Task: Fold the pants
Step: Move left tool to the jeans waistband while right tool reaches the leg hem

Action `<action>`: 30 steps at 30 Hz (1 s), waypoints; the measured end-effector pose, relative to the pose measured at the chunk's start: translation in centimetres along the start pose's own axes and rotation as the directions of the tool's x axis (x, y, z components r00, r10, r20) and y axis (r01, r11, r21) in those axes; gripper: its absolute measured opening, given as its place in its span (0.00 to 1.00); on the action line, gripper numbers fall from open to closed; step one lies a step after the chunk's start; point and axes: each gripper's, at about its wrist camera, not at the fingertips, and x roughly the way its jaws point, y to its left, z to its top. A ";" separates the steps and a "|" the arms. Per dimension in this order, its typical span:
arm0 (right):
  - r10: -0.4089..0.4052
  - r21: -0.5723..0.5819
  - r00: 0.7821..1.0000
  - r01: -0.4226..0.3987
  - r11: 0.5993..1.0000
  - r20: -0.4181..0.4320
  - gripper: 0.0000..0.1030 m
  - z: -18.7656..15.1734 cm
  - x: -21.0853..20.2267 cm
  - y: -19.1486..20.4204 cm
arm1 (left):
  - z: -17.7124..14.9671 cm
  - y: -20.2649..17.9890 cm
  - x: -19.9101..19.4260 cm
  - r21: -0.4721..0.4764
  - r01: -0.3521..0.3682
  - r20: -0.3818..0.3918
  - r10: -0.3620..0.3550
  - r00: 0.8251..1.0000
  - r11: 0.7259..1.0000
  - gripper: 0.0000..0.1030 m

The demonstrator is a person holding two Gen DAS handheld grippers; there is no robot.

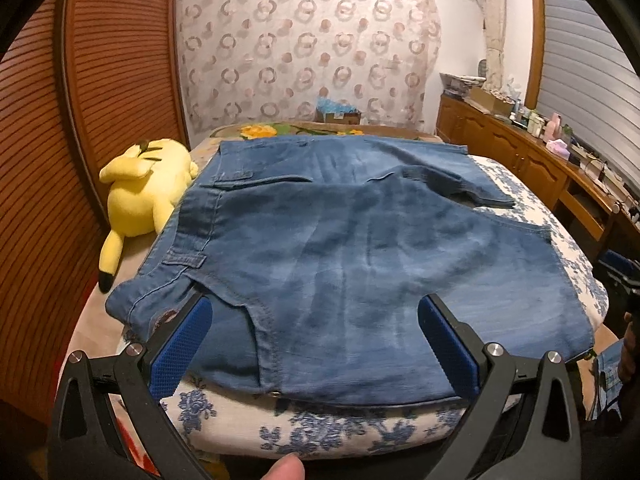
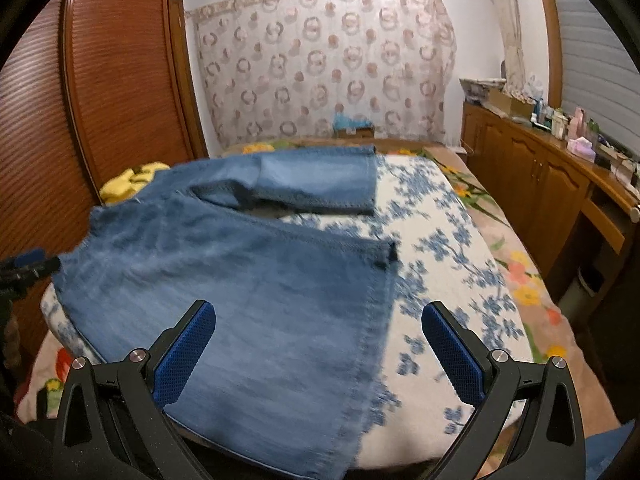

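Observation:
Blue denim pants [image 1: 340, 240] lie spread flat on a floral-covered bed [image 1: 328, 432], waistband to the left, legs running right. My left gripper [image 1: 316, 312] is open and empty, just above the pants' near edge by the waist and fly. In the right wrist view the pants [image 2: 240, 280] show both short legs, the far leg [image 2: 320, 184] apart from the near one. My right gripper [image 2: 320, 316] is open and empty, above the near leg's hem. The left gripper [image 2: 28, 264] shows at the left edge of that view.
A yellow plush toy [image 1: 148, 184] lies left of the pants by a wooden slatted wardrobe [image 1: 100, 100]. A wooden cabinet with bottles and boxes [image 2: 552, 160] runs along the right. A patterned curtain [image 2: 320, 60] hangs behind the bed.

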 end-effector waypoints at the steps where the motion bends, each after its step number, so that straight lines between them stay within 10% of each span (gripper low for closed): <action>1: -0.005 -0.003 1.000 0.005 1.000 -0.016 1.00 0.0 -0.2 -0.2 | -0.1 0.3 0.2 -0.003 -0.002 -0.003 0.002 1.000 1.000 1.00; 19: 0.030 -0.025 0.983 -0.036 0.999 -0.182 0.69 -1.3 -2.8 0.8 | -1.4 7.5 2.1 -0.113 -0.070 -0.062 0.063 0.996 0.991 0.99; 30: 0.085 -0.076 0.982 -0.099 0.992 -0.167 0.09 -1.8 -2.6 1.7 | -2.3 11.3 3.2 -0.164 -0.121 -0.087 0.108 0.990 0.979 0.85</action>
